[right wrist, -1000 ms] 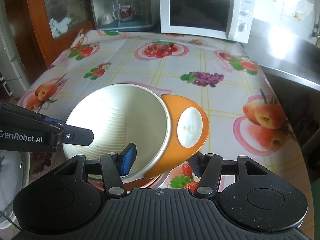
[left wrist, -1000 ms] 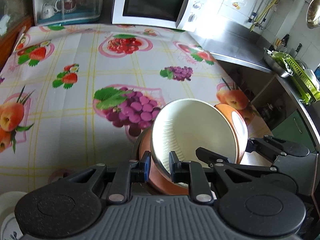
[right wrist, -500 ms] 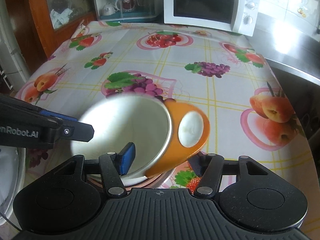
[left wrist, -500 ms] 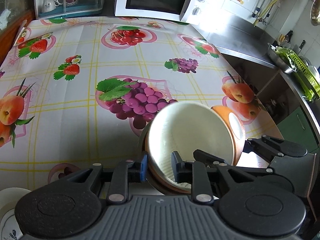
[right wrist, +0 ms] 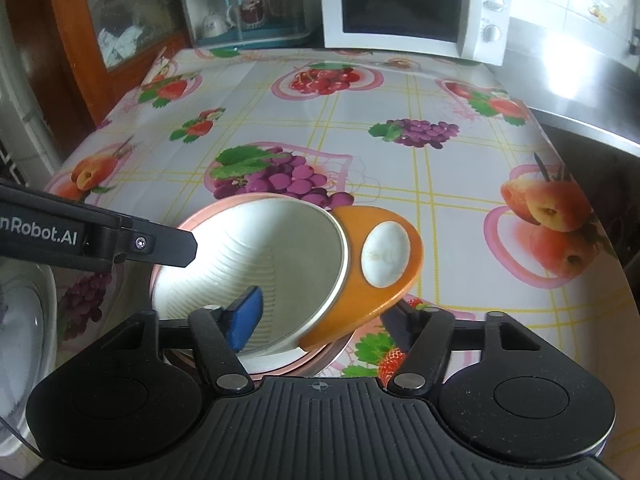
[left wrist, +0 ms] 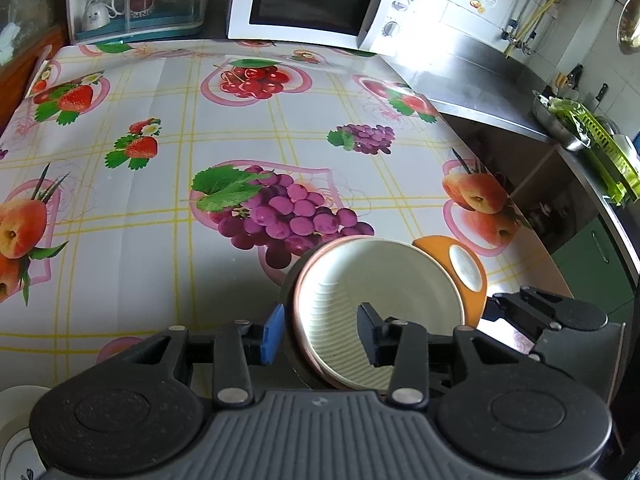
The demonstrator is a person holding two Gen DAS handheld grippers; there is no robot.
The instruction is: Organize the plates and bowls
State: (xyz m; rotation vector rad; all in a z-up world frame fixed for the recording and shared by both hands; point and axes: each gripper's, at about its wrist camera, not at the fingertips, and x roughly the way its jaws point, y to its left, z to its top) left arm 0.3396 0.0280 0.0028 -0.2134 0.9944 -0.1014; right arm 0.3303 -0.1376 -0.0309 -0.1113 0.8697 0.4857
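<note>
An orange bowl (left wrist: 380, 304) with a ribbed white inside and a white-spotted orange handle (right wrist: 384, 256) rests, slightly tilted, nested in a copper-rimmed bowl (right wrist: 320, 360) near the table's front edge. My left gripper (left wrist: 320, 334) straddles the bowl's left rim and its jaws are opening: the blue pad (left wrist: 274, 334) stands just outside the rim and the black finger hangs inside, neither pressing. My right gripper (right wrist: 324, 320) straddles the right wall and is also opening, its blue pad (right wrist: 246, 316) inside the bowl and the other finger under the handle. The left gripper's finger (right wrist: 160, 246) reaches in from the left.
The fruit-print tablecloth (left wrist: 160, 200) covers the table. A microwave (left wrist: 312, 0) and a clear cup cabinet (left wrist: 136, 0) stand at the back. A white plate (left wrist: 16, 440) lies at the near left, and a pale dish (right wrist: 24, 320) too. A steel counter (left wrist: 480, 80) runs right of the table edge.
The orange bowl has come down from a steep tilt and settled into the copper-rimmed bowl. Both grippers' jaws, shut on its rim before, have spread apart.
</note>
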